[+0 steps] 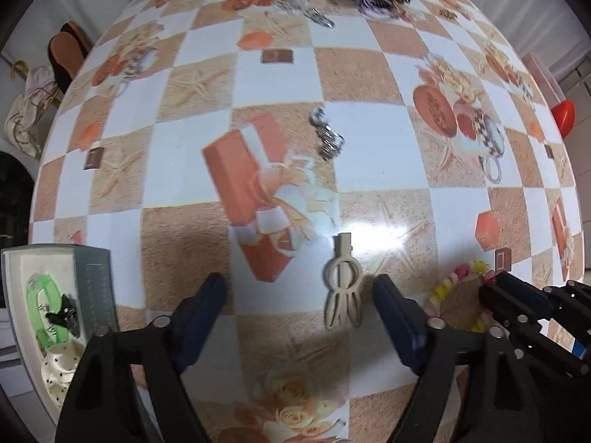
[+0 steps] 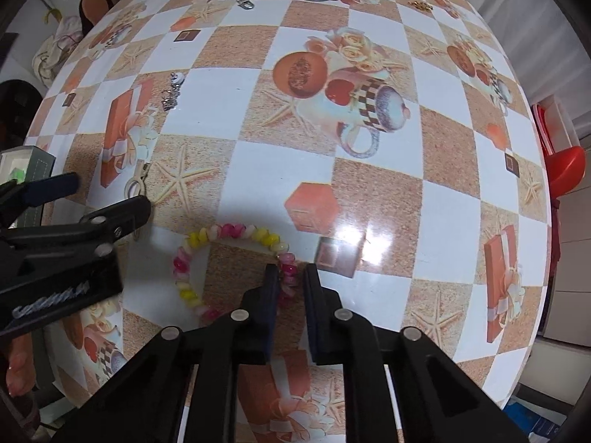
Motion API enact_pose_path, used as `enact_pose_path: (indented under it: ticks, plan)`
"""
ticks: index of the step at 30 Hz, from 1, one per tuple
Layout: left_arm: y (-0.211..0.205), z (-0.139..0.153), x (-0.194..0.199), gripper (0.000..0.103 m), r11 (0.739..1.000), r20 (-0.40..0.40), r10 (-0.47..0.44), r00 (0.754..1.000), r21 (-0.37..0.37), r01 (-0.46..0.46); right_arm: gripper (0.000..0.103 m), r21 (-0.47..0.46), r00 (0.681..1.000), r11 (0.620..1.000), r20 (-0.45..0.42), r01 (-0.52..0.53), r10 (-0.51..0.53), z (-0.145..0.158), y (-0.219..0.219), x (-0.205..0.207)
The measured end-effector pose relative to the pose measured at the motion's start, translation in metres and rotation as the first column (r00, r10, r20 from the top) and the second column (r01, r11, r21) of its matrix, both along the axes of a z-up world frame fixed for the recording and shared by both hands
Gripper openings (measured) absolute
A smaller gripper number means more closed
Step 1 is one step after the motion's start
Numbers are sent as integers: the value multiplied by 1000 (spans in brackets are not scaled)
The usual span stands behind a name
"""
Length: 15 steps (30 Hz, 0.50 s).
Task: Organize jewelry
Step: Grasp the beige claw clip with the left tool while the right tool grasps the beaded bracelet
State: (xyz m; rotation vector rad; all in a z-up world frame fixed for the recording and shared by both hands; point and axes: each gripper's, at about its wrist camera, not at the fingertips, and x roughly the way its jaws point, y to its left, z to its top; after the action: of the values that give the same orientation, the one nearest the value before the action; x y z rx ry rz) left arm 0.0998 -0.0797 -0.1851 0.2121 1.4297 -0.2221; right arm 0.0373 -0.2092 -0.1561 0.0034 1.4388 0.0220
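Fingers (image 1: 210, 295) flanking upright hair clip (image 1: 342, 284)

Both grippers are built of matte black plastic links, studded with round silver pins. The left gripper (image 1: 299, 291) is tipped with dark blue pads (image 1: 395, 313); so is the right gripper (image 2: 290, 284). White lettering, blurred, is seen at lower left of the right view. Bare fingers (image 2: 16, 369) are glimpsed below it.
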Motion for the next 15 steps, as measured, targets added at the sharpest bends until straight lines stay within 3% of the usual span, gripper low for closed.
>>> enact_pose_path:
  ticks: [6, 9, 11, 15]
  plan:
    - [-7, 1, -2, 80, 1000, 11, -23, 1000, -2, 23, 13, 10, 1000, 1000, 0, 7, -7, 1, -2, -3]
    - [-14, 6, -6, 58, 998, 23, -61, 998, -11, 62, 13, 9, 1000, 1000, -2, 7, -7, 1, -3, -3]
    - [-19, 9, -7, 24, 996, 27, -84, 996, -18, 84, 10, 7, 1000, 1000, -5, 9, -9, 0, -7, 1]
    - [-17, 13, -8, 24, 996, 5, -67, 998, -64, 67, 9, 45, 999, 998, -16, 36, -36, -1, -1, 15]
